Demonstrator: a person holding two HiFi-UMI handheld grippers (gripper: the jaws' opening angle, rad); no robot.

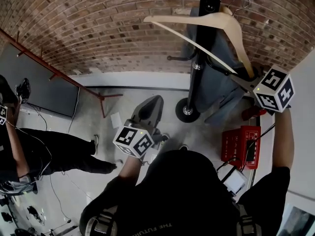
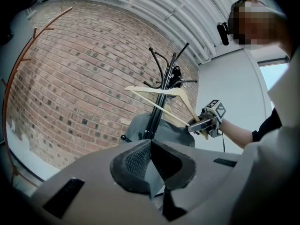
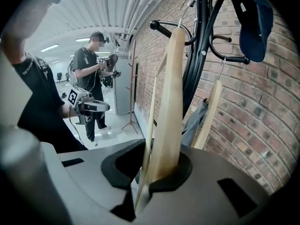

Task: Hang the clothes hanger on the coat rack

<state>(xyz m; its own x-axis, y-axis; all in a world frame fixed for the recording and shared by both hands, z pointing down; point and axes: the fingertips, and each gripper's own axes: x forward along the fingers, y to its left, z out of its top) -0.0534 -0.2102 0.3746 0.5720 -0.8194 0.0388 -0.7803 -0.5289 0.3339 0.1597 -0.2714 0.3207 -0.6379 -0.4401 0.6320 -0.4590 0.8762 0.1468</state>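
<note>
A pale wooden clothes hanger (image 1: 206, 28) is raised against the black coat rack (image 1: 202, 48). My right gripper (image 1: 251, 85) is shut on the end of one hanger arm. In the right gripper view the hanger (image 3: 168, 107) rises from between the jaws of my right gripper (image 3: 154, 172), and its wire hook reaches up by a knobbed rack arm (image 3: 161, 26). I cannot tell whether the hook rests on that arm. My left gripper (image 1: 147, 114) is held low, well left of the rack. It is shut on nothing in the left gripper view (image 2: 151, 165).
A second wooden hanger (image 3: 211, 111), a grey garment (image 3: 194, 121) and a blue cap (image 3: 253, 18) hang on the rack. The rack's round base (image 1: 188, 109) stands by a red box (image 1: 241, 146). Another person (image 1: 49, 151) is at left, beside a red metal stand (image 1: 54, 73).
</note>
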